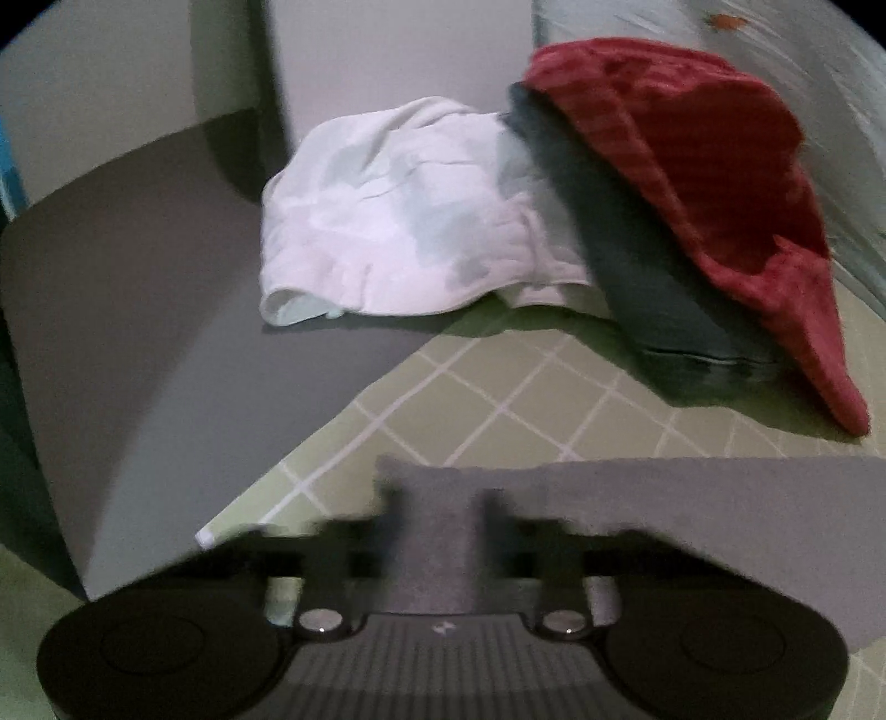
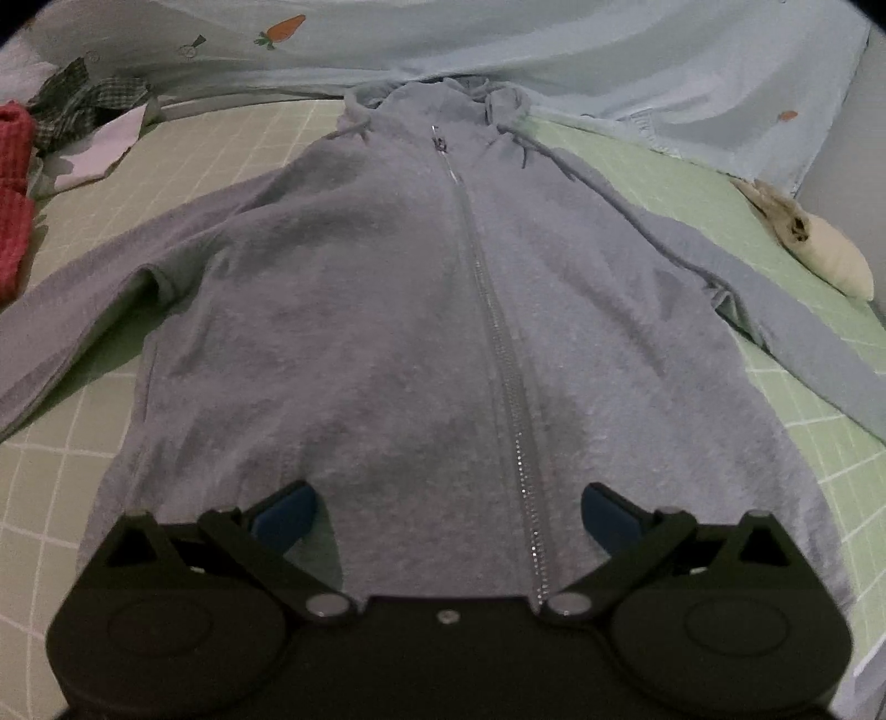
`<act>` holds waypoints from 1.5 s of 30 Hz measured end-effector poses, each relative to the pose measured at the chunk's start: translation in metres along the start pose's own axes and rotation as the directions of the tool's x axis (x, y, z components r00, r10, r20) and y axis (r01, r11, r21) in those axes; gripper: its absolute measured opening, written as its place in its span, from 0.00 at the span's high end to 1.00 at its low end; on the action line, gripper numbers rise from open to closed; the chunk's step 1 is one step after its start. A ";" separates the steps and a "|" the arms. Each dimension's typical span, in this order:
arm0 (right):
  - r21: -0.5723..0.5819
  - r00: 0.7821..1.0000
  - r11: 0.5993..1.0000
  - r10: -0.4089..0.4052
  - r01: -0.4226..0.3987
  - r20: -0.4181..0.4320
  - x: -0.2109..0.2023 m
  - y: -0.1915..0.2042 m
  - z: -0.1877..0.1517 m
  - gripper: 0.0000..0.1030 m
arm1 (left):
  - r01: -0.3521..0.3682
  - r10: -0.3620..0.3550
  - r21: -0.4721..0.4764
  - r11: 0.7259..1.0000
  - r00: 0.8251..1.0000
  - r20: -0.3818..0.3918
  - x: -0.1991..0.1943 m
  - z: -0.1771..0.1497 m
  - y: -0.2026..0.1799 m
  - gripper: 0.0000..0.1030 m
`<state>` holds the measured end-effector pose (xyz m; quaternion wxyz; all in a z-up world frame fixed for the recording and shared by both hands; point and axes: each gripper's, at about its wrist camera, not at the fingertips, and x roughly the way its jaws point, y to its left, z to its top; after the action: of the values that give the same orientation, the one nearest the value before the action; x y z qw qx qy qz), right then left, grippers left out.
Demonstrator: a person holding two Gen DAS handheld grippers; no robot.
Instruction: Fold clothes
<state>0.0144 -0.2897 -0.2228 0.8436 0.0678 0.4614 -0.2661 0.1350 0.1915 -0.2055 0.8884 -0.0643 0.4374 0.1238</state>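
A grey zip-up hoodie (image 2: 387, 310) lies flat, front up, on the green checked bed sheet (image 2: 692, 177), sleeves spread to both sides, hood at the far end. My right gripper (image 2: 446, 515) is open, its blue pads (image 2: 285, 512) wide apart just above the hoodie's bottom hem, straddling the zipper (image 2: 498, 354). In the left wrist view my left gripper (image 1: 440, 531) is shut on a grey piece of the hoodie (image 1: 664, 493), which runs off to the right; the fingers are blurred.
A pile of clothes lies ahead of the left gripper: a white garment (image 1: 398, 221), a dark grey one (image 1: 626, 249) and a red one (image 1: 709, 177). A light blue quilt with carrot prints (image 2: 554, 50) borders the far side. A cream soft toy (image 2: 814, 243) lies at right.
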 end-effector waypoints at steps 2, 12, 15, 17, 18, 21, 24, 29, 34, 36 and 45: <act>0.009 1.000 1.000 0.009 -0.009 -0.001 0.000 -0.002 0.000 0.00 | -0.031 0.031 -0.011 0.999 1.000 0.000 -0.002 0.002 0.002 0.92; 0.029 0.999 0.999 0.033 -0.033 0.025 -0.004 -0.012 0.008 0.01 | -0.059 0.055 -0.108 0.992 0.998 -0.041 -0.006 0.005 0.017 0.92; 0.018 0.993 0.999 0.032 -0.035 0.118 -0.012 -0.010 0.025 0.01 | -0.066 0.059 -0.131 0.989 0.997 -0.052 -0.009 0.003 0.015 0.92; 0.026 0.986 0.998 0.053 -0.058 0.160 -0.010 -0.007 0.045 0.02 | -0.070 0.064 -0.130 0.989 0.997 -0.052 -0.012 0.003 0.015 0.92; 0.029 0.982 0.997 0.066 -0.072 0.179 -0.008 -0.004 0.056 0.03 | -0.075 0.069 -0.125 0.989 0.996 -0.052 -0.012 0.004 0.014 0.92; 0.028 0.967 0.990 0.129 -0.138 0.219 0.004 0.010 0.091 0.23 | -0.082 0.074 -0.135 0.987 0.995 -0.067 -0.010 0.006 0.015 0.92; 0.007 0.941 0.972 0.225 -0.234 0.251 0.020 0.030 0.127 0.39 | -0.092 0.079 -0.166 0.982 0.993 -0.085 -0.005 0.008 0.017 0.92; 0.024 0.940 0.958 0.274 -0.285 0.204 0.064 0.063 0.168 0.69 | -0.135 0.122 -0.134 0.982 0.987 -0.100 0.001 0.013 0.006 0.92; 0.067 0.948 0.953 0.285 -0.297 0.139 0.106 0.089 0.200 0.71 | -0.164 0.152 -0.106 0.981 0.982 -0.116 0.006 0.018 0.001 0.92; 0.092 0.964 0.963 0.247 -0.255 0.095 0.120 0.093 0.204 0.74 | -0.170 0.159 -0.090 0.981 0.980 -0.120 0.007 0.019 -0.001 0.92; 0.018 0.953 0.957 0.286 -0.289 0.101 0.121 0.099 0.211 0.96 | -0.189 0.181 -0.044 0.981 0.974 -0.135 0.010 0.022 -0.007 0.92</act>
<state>0.2742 -0.3286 -0.2148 0.8937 0.1350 0.4005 -0.1509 0.1601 0.1917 -0.2001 0.8404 -0.0561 0.4949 0.2139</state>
